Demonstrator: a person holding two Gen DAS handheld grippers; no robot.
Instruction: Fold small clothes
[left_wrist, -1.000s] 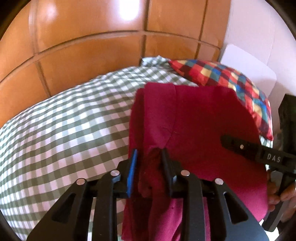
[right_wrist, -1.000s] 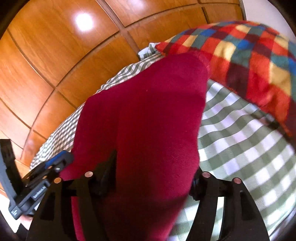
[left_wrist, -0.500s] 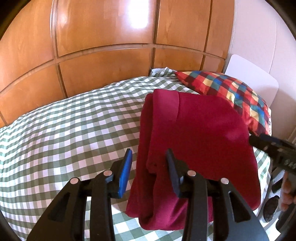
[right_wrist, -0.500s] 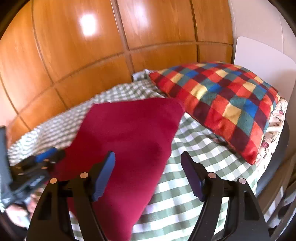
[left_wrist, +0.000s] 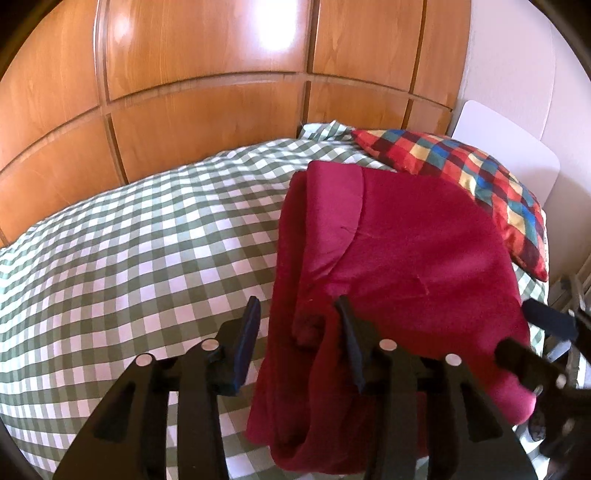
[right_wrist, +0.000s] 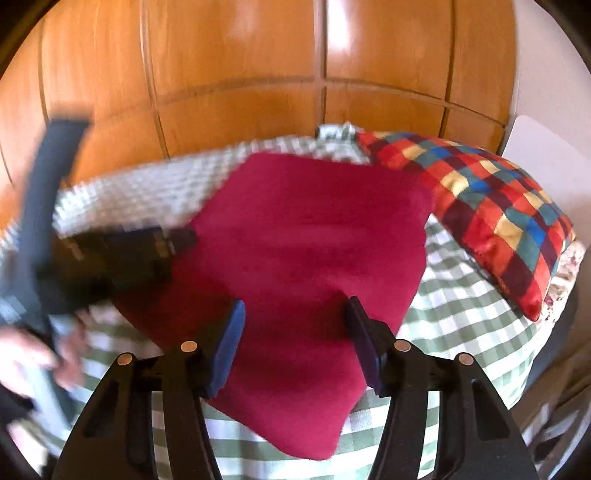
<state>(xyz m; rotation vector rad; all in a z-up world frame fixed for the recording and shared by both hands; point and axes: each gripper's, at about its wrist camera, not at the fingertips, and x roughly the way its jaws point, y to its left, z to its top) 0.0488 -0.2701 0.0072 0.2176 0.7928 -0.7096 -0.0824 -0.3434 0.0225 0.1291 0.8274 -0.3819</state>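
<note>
Left gripper (left_wrist: 297, 325) just opened its fingers, letting go of the red garment's (left_wrist: 399, 266) bunched edge. Right gripper (right_wrist: 295, 325) has been narrowing but grips nothing. Garment lies folded on the bed (left_wrist: 129, 258); this fold looks finished.

No legible text in either wrist view

No lettering, label, brand or number can be read on the folded red garment (left_wrist: 399, 258), the green checked bedcover (left_wrist: 129, 258), the multicoloured checked pillow (right_wrist: 498, 221) or the wooden wall panels (left_wrist: 207, 92); the right view is blurred by motion.
</note>
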